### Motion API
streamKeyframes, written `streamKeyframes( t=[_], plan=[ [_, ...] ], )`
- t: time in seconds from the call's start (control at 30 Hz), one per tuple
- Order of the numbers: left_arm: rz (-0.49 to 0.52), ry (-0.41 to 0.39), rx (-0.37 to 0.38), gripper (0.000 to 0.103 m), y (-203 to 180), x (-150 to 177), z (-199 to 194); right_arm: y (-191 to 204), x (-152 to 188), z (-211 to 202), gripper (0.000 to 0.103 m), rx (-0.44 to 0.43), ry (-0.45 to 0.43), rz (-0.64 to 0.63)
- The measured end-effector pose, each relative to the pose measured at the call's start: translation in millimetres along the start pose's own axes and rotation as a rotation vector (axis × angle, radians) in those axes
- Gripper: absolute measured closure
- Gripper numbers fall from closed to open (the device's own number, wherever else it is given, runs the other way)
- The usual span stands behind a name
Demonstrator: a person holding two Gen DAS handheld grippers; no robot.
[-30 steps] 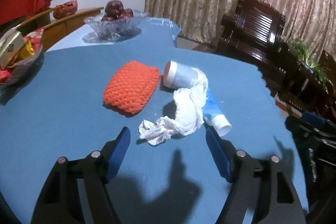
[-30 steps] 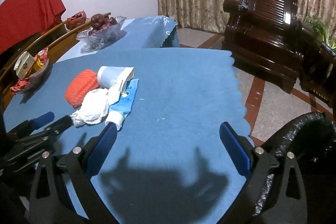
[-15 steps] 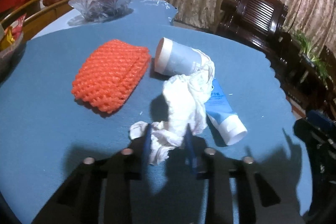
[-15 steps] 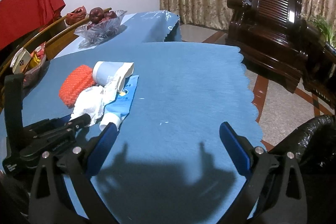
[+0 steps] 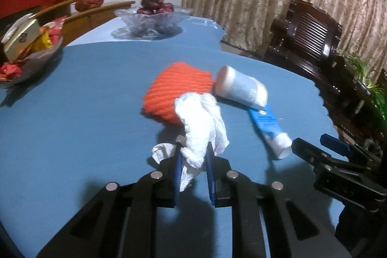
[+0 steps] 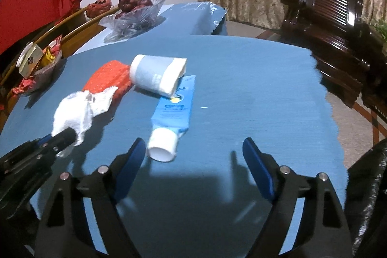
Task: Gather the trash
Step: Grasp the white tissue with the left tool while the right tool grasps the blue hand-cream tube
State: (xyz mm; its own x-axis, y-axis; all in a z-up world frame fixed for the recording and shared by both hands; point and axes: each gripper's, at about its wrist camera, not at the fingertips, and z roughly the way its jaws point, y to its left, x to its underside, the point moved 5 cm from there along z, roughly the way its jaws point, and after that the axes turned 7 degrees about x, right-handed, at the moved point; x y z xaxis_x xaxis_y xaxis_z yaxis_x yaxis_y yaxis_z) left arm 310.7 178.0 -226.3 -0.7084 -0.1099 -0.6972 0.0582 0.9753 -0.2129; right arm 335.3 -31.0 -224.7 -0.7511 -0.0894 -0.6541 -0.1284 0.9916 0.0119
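Since the earlier frame the left gripper has closed its jaws from wide apart down onto the crumpled white tissue, which has come up off the blue tablecloth and now stands bunched above the blue pads, one loose corner spilling out to the left of them. Its jaws have just been closing further and are now nearly together, pinching only the lower folds of the tissue. The right gripper has come in low toward the blue tube; its jaws have just been narrowing but remain wide apart and hold nothing, with the tube's white cap just ahead of the left finger and outside the gap rather than between the pads. Beyond the tube lies the paper cup on its side, resting on the tube's flat end, with the orange foam net beside it. The thin pinch on soft paper looks liable to slip or tear if swung quickly. Closing the right jaws from here would likely knock the cap sideways instead of catching it, and dragging the tube could set the cup rolling.
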Motion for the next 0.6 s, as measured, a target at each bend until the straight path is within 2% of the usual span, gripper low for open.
streamKeyframes(
  t=[0.3, 0.4, 0.5, 0.53, 0.6],
  plan=[
    [-0.017, -0.008, -0.020, 0.085, 19, 1, -7, 23, -2, 29, 0.040, 0.024, 0.070, -0.023],
    [-0.021, -0.009, -0.015, 0.085, 20, 2, -7, 26, -5, 35, 0.045, 0.045, 0.069, -0.029],
    [-0.024, -0.010, -0.012, 0.085, 18, 2, -8, 30, -8, 39, 0.056, 0.054, 0.065, -0.045],
    [-0.025, -0.011, -0.012, 0.085, 18, 3, -9, 31, -8, 39, 0.064, 0.054, 0.063, -0.046],
    [-0.025, -0.010, -0.010, 0.085, 18, 3, -10, 31, -8, 39, 0.064, 0.055, 0.064, -0.048]
  ],
)
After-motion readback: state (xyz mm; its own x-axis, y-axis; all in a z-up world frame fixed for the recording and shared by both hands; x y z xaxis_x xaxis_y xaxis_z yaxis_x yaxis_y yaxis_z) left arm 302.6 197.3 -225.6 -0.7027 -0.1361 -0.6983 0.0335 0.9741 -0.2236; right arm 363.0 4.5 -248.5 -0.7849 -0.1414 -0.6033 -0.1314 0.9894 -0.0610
